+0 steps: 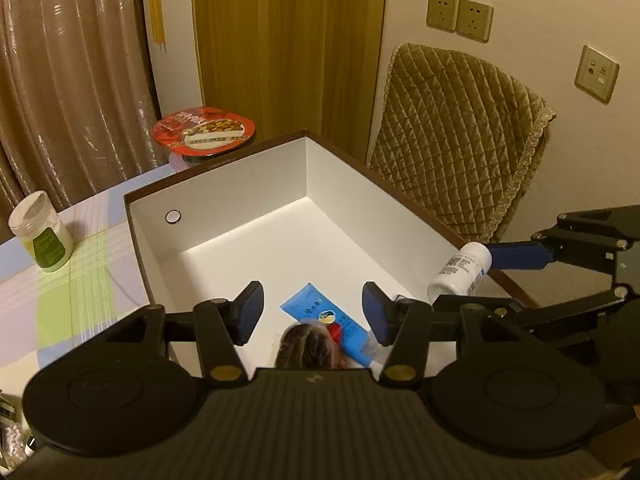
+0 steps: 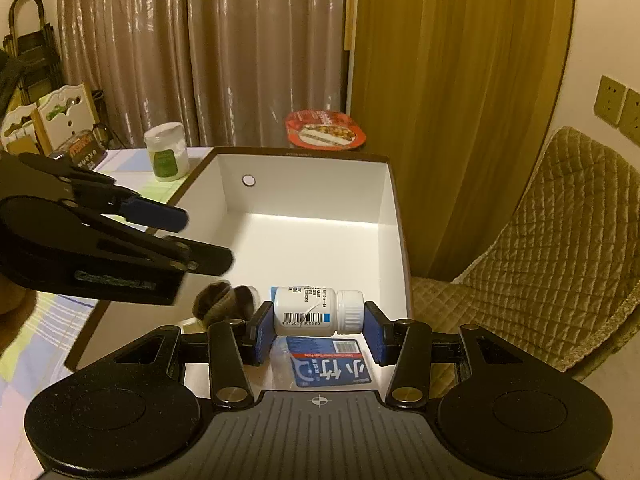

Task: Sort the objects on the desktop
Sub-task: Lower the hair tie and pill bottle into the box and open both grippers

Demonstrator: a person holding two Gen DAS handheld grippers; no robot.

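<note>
Right wrist | right gripper (image 2: 319, 332) clamps smooth white pill bottle (image 2: 312, 312) | left gripper (image 1: 313, 316) fingers spread

The white bottle (image 2: 316, 312) held crosswise in my right tool (image 2: 318, 326) carries a barcode with digits under it; I read roughly 6 915077 800580, though some figures are uncertain. The small print above it is too fine to read. Under it, at 6 o'clock, a blue packet (image 2: 332, 364) bears large white characters and its own barcode. From my left tool's view, the blue tube (image 1: 324, 322) in the box has dark characters I cannot make out. The red food tray (image 2: 325, 130) at 12 o'clock has unreadable print.
</note>
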